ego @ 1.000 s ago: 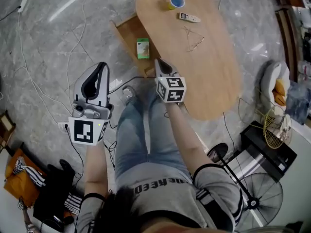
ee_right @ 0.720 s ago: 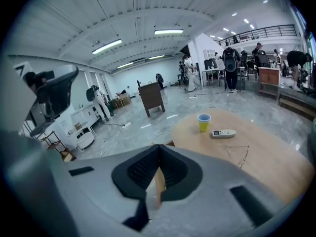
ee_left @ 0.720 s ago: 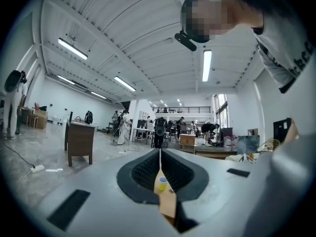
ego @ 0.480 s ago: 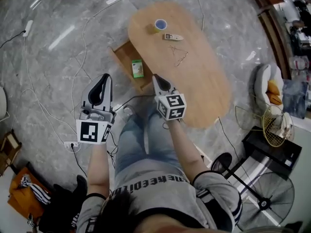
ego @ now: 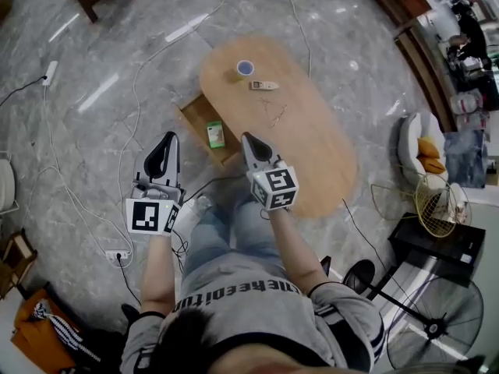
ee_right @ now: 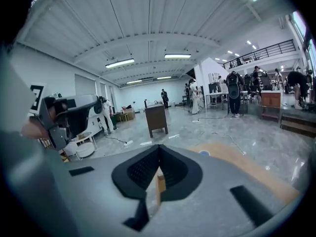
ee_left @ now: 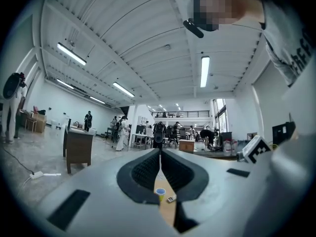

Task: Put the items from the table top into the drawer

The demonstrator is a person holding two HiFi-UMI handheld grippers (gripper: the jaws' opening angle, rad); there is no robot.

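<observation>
1. Surface [ego: 312,154], frame centre: three items left on it.
2. Drawer [ego: 199,115] at its left edge is open; green box [ego: 216,134] inside.
3. Left gripper [ego: 168,140], right gripper [ego: 248,140]: jaws closed, empty, held short of the surface.
4. Cup [ego: 245,68], remote [ego: 263,86], wire piece [ego: 274,114], upper centre: jaws to be opened before approach; cup to be kept upright.

right claw [ee_right: 159,149]: jaws together | wooden table [ee_right: 242,162] beyond | cup [ee_right: 204,153] on it
</observation>
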